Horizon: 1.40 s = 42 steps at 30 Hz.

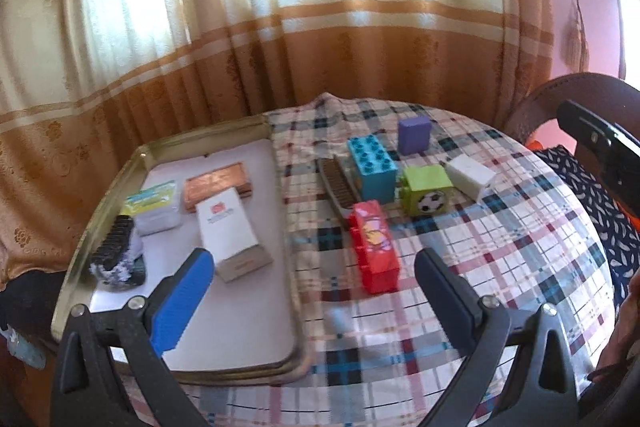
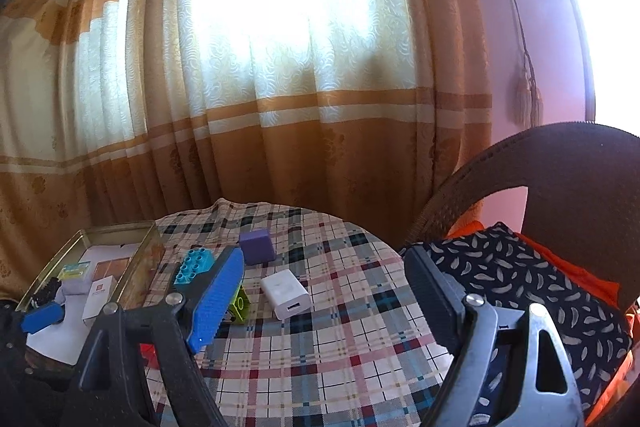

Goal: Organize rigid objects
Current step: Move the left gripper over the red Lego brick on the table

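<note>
My left gripper is open above the tablecloth, and a red toy brick lies just beyond the gap between its fingers. Behind it stand a blue brick, a green cube with a football print, a white charger, a purple block and a brown comb. On the left, a metal tray holds a white box, a copper box, a clear box and a black brush. My right gripper is open and empty, with the white charger past its fingertips.
The round table carries a plaid cloth. Orange and cream curtains hang behind it. A wicker chair with a dark patterned cushion stands close at the right. The right gripper's finger reaches in at the far right of the left wrist view.
</note>
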Each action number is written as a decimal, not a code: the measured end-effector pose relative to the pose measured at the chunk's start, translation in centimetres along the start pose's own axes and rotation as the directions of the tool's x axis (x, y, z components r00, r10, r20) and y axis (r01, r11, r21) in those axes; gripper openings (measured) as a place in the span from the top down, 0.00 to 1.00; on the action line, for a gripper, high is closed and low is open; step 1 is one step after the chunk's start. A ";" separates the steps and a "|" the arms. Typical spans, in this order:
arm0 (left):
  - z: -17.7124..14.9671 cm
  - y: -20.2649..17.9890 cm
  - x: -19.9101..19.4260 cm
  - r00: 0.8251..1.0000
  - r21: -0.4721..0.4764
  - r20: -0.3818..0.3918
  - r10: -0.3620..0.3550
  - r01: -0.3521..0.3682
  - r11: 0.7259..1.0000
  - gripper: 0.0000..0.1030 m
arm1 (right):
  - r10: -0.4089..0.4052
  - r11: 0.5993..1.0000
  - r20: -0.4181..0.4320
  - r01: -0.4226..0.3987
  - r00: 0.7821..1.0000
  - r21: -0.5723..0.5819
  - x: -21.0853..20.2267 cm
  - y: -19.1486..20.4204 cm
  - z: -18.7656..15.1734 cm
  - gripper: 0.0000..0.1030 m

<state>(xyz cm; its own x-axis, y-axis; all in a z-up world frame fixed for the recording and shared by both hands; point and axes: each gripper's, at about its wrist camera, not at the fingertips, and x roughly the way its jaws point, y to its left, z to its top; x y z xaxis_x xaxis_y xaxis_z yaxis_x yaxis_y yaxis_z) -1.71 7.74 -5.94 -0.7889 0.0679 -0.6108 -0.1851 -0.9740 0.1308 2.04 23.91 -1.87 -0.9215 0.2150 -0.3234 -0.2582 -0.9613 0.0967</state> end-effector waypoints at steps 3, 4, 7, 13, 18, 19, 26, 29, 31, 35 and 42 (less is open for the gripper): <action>0.2 -0.6 0.1 1.000 0.008 0.003 -0.011 0.011 1.000 0.01 | -0.004 1.000 0.000 0.004 1.000 0.006 0.0 -0.1 0.0 0.18; 0.3 -0.7 0.0 1.000 0.010 0.010 -0.012 0.012 1.000 0.01 | -0.007 1.000 0.000 0.007 1.000 0.012 0.0 -0.2 0.0 0.18; 0.6 -1.4 0.4 1.000 0.018 0.004 -0.024 0.024 1.000 0.01 | -0.019 0.999 0.006 0.018 1.000 0.040 -0.1 -0.7 0.0 0.18; 1.4 -3.5 2.8 0.996 0.071 -0.082 0.020 -0.014 0.997 0.02 | -0.032 0.994 -0.011 0.033 0.999 0.101 0.1 -2.0 0.1 0.18; 2.1 -5.6 3.6 0.992 0.163 -0.087 0.089 -0.074 0.984 0.09 | -0.031 0.994 -0.022 0.034 0.999 0.107 0.3 -2.2 0.0 0.18; 2.1 -6.0 3.6 0.992 0.184 -0.076 0.098 -0.083 0.979 0.09 | -0.030 0.994 -0.023 0.033 0.999 0.104 0.3 -2.1 0.0 0.18; 1.7 -6.4 5.8 0.980 0.153 -0.178 0.089 -0.062 0.986 0.10 | -0.032 0.994 -0.035 0.035 0.999 0.105 0.6 -2.1 0.0 0.18; 1.6 -6.1 6.3 0.978 0.121 -0.194 0.075 -0.052 0.991 0.10 | -0.033 0.993 -0.045 0.038 0.998 0.108 0.8 -2.2 0.0 0.18; 1.6 -6.0 6.5 0.978 0.102 -0.202 0.058 -0.038 0.994 0.10 | -0.034 0.993 -0.054 0.040 0.998 0.107 0.9 -2.1 0.0 0.18; 1.6 -5.8 6.8 0.979 0.068 -0.203 0.030 -0.017 0.998 0.10 | -0.042 0.993 -0.071 0.049 0.997 0.104 1.3 -2.0 -0.1 0.18; 1.8 -6.0 6.9 0.981 0.061 -0.194 0.003 0.009 0.998 0.18 | -0.042 0.993 -0.083 0.051 0.996 0.108 1.5 -2.1 -0.2 0.18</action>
<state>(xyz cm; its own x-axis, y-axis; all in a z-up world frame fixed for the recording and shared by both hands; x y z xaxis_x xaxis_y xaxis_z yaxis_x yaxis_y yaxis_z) -7.11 14.45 -9.57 -0.6609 0.0222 -0.7501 -0.2277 -0.9584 0.1722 1.25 26.17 -2.77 -0.8825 0.2403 -0.4042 -0.3347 -0.9248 0.1808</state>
